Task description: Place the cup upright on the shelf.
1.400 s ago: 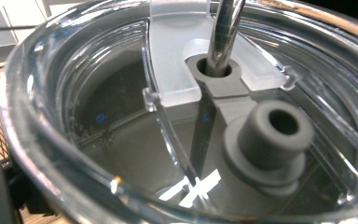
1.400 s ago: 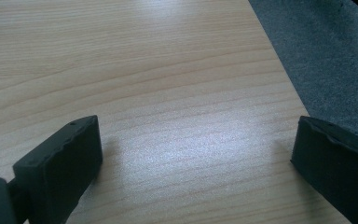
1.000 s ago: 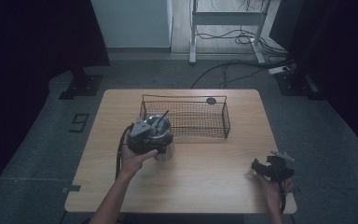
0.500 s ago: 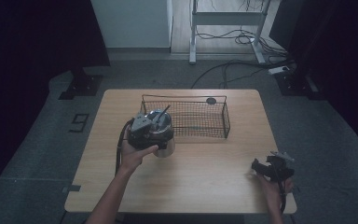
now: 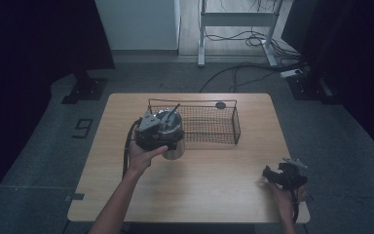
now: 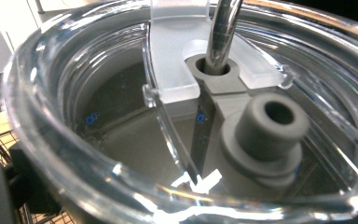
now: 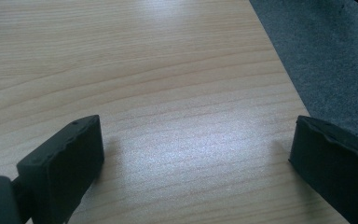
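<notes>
A wire basket [image 5: 202, 123] stands on the wooden surface [image 5: 199, 190] toward the upper middle of the frame. A small dark disc [image 5: 220, 105] lies just behind it. Cables [image 5: 243, 41] trail over the grey floor [image 5: 44, 161] at the top, beside a metal frame [image 5: 236, 19].

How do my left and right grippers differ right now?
The left gripper is at the tumbler beside the wire basket; the right gripper sits alone near the table corner. The right's jaws stand wide open; the left's are hidden. Each is held in a hand.
</notes>
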The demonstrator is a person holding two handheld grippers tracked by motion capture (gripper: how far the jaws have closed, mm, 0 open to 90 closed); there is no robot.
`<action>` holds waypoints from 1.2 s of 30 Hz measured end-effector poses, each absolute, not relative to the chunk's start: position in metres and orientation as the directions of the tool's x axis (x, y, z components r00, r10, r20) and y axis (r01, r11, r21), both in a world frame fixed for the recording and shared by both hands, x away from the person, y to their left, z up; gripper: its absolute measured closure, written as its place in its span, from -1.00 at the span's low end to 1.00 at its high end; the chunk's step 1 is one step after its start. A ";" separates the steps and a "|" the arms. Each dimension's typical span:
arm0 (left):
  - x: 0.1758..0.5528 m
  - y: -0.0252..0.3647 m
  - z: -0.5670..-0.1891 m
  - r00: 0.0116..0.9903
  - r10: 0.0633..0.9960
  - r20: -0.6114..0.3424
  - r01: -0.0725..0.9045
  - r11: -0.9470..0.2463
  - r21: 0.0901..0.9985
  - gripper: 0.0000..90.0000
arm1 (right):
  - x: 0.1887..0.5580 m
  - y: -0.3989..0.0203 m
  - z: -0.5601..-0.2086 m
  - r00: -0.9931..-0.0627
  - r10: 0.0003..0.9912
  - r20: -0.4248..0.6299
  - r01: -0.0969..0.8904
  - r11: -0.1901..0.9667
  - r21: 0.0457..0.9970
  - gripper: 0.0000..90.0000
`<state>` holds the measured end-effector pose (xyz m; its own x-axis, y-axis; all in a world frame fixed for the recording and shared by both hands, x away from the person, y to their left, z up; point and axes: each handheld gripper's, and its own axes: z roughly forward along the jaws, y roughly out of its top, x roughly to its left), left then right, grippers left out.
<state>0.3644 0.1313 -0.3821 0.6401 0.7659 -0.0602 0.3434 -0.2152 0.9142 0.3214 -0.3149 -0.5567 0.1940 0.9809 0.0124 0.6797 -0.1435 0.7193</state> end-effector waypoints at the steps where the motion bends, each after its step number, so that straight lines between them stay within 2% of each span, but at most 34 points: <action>1: 0.365 0.131 -0.382 0.640 0.766 -0.060 0.344 -0.216 0.914 -0.92 | 0.321 -0.315 -0.557 0.194 0.981 0.012 0.680 -0.144 0.719 -0.94; 36: 0.398 0.119 -0.363 0.606 0.791 -0.086 0.348 -0.166 0.922 -0.92 | 0.321 -0.315 -0.557 0.191 0.981 0.012 0.677 -0.141 0.722 -0.93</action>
